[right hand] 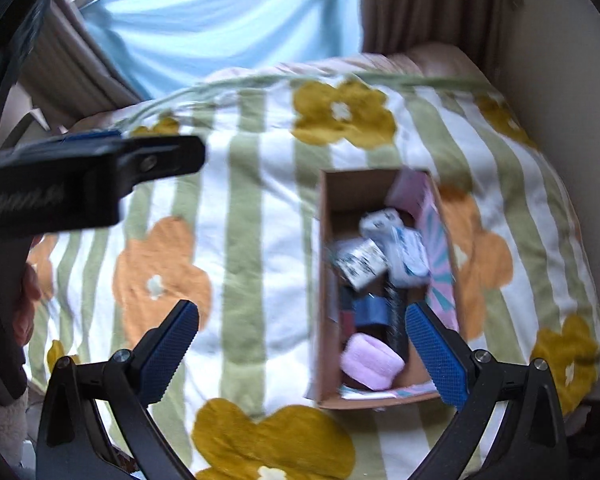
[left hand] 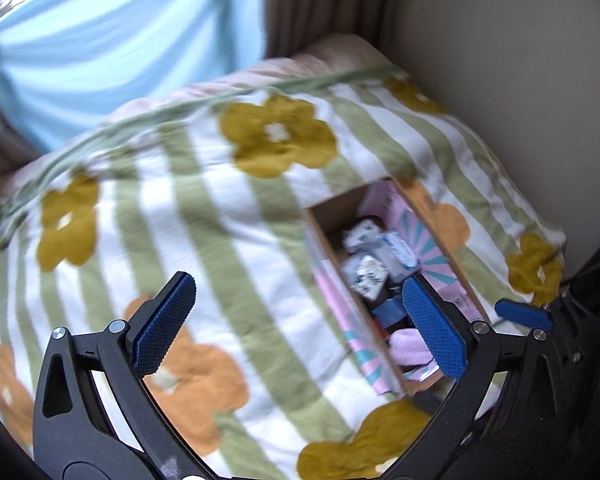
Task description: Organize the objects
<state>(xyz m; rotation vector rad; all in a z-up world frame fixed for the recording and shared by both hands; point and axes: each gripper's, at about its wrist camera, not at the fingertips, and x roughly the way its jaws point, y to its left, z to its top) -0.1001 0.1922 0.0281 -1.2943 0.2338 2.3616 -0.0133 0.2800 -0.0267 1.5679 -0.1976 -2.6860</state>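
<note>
An open cardboard box (left hand: 320,232) (right hand: 326,240) lies on a striped, flowered blanket. It holds several small items: white printed packets (left hand: 366,274) (right hand: 360,262), a blue piece (left hand: 386,312) (right hand: 366,310), a pink soft roll (left hand: 410,346) (right hand: 372,362) and a black stick-like item (right hand: 394,312). My left gripper (left hand: 300,326) is open and empty above the blanket, its right finger over the box. My right gripper (right hand: 302,354) is open and empty, with the box between its fingers. The left gripper also shows in the right wrist view (right hand: 100,168).
The blanket (left hand: 188,216) (right hand: 236,240) covers a bed. A light blue curtain (left hand: 112,40) (right hand: 228,12) and brown drapes (right hand: 424,4) hang behind it. A pale wall (left hand: 500,60) runs along the right side.
</note>
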